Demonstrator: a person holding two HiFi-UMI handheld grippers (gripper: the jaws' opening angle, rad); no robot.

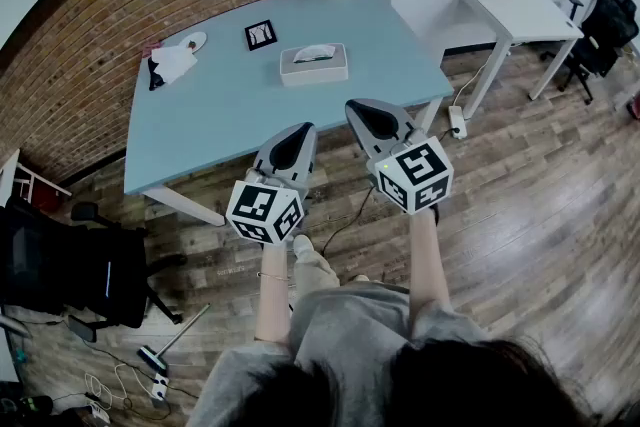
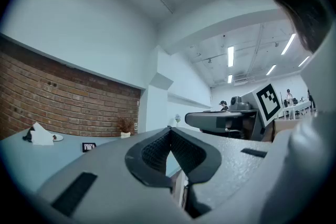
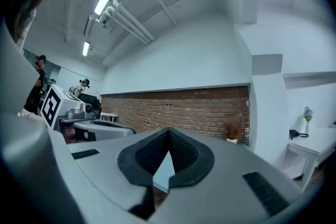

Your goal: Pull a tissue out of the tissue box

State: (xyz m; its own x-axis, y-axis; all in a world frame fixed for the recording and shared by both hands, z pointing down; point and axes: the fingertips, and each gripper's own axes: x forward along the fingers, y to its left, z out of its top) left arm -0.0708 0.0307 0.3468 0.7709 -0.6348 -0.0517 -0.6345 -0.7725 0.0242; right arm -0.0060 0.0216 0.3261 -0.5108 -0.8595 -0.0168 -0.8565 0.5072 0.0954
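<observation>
**A:** While the head view looks steeply down, where does the tissue box sit?

**B:** The tissue box (image 1: pixel 314 67) lies flat on the pale blue table (image 1: pixel 220 115), toward the far right part of the top. It is a low, pale grey oblong, and a white tissue (image 1: pixel 318 52) puffs up out of its top slot. Both grippers are at the table's near edge, well apart from the box.

**A:** How are they held there?

**B:** The left gripper (image 1: pixel 299 131) and the right gripper (image 1: pixel 358 107) are level and side by side, with their tips toward the table.

**A:** And the left gripper view?

**B:** Its jaws meet at the tips, closed right up with nothing between them. The right gripper shows just to its right, and a brick wall (image 2: pixel 63 102) runs along the far left.

**A:** The right gripper view?

**B:** It shows the same thing: jaws fully together and empty. Only a sliver of the blue table shows through the notch in the pads. The left gripper is at its left, and a potted dry plant (image 3: pixel 231 132) stands far off against the brick wall.
</observation>
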